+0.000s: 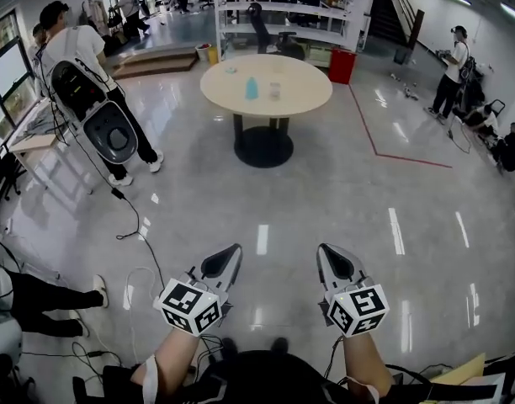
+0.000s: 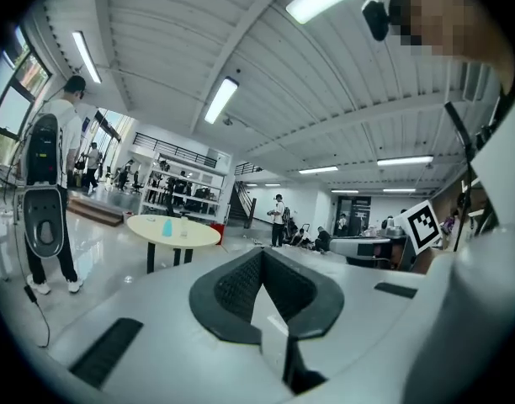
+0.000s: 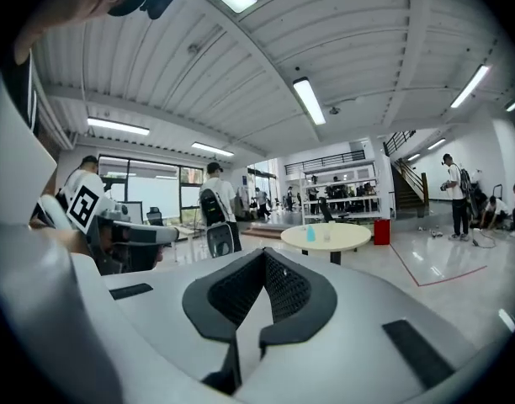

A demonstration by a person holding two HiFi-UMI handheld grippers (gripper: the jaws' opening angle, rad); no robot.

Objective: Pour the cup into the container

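A round beige table stands far ahead on the shiny floor. On it are a small blue cup or bottle and a clear container beside it. My left gripper and right gripper are held side by side low in the head view, well short of the table, both pointing towards it. Each has its jaws shut with nothing between them. The left gripper view shows its closed tips with the table small at the left. From the right gripper, the table and blue item lie ahead.
A person wearing a backpack rig stands at the left, with cables trailing across the floor. Another person's legs reach in at the lower left. Shelving and a red bin stand behind the table. People are at the far right.
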